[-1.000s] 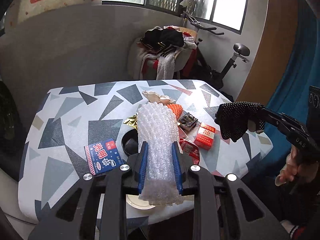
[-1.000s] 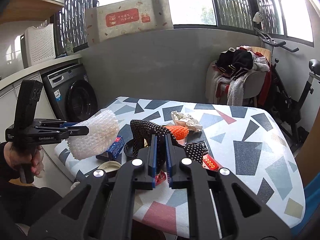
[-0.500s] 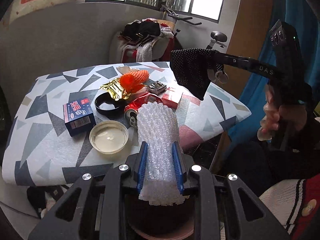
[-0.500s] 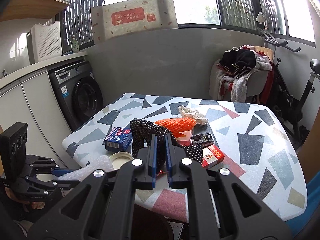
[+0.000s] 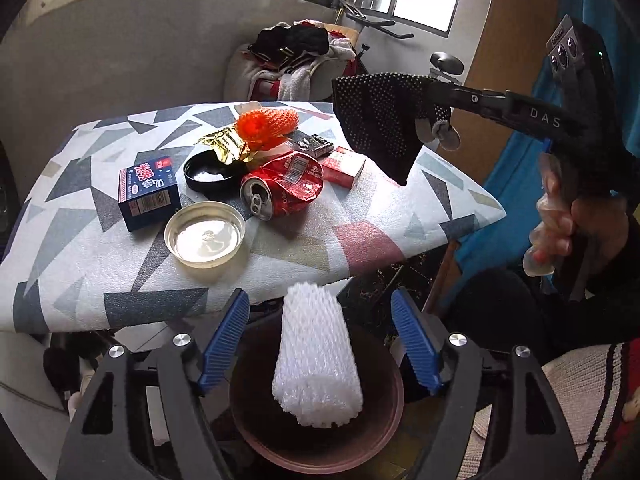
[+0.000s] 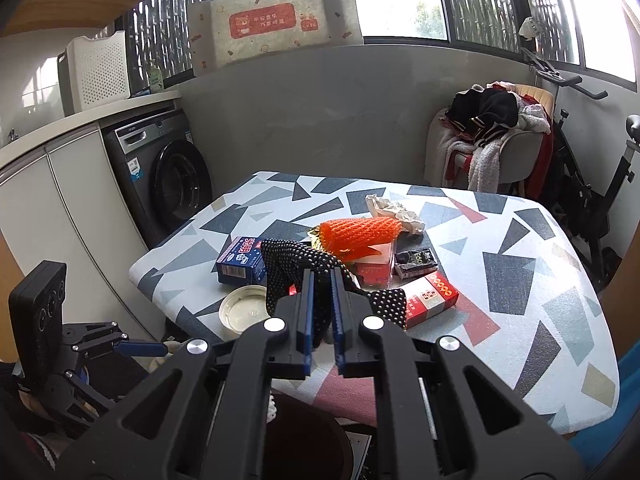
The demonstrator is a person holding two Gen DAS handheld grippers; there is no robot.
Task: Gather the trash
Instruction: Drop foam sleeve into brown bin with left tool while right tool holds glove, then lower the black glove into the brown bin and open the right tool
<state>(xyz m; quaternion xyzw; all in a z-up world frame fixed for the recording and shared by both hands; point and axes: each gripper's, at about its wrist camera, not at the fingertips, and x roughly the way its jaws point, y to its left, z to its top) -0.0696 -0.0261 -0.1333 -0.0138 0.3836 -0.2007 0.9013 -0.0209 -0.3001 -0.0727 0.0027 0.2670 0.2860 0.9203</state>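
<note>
Left gripper (image 5: 320, 336), lower centre of left wrist view: jaws opening, blue pads well apart, nothing pressed. White foam net sleeve (image 5: 318, 356) between the pads but clear of both, its lower end inside the mouth of the dark round bin (image 5: 376, 432) at bottom centre. Bin set below the near table edge.

Right gripper (image 6: 320, 304), centre of right wrist view: clenched on black dotted glove (image 6: 296, 260). Glove draped over both sides of the pads. Same glove visible upper right of left wrist view, hanging above the table's right corner, with the hand (image 5: 560, 216) on the grip at right edge.

Still on patterned table (image 5: 100, 248), centre of left wrist view:
- crushed red can (image 5: 280, 190), lying on its side
- blue box (image 5: 148, 190), left of can
- clear round lid (image 5: 205, 236), near edge, just in front of box and can
- black lid (image 5: 208, 170) behind can, gold foil (image 5: 224, 144) at its rim
- orange foam net (image 5: 266, 124), behind the foil
- red-and-white pack (image 5: 344, 166), right of can
- small dark pack (image 5: 314, 145) behind it
- crumpled paper (image 6: 394, 210), far side, upper centre of right wrist view
</note>
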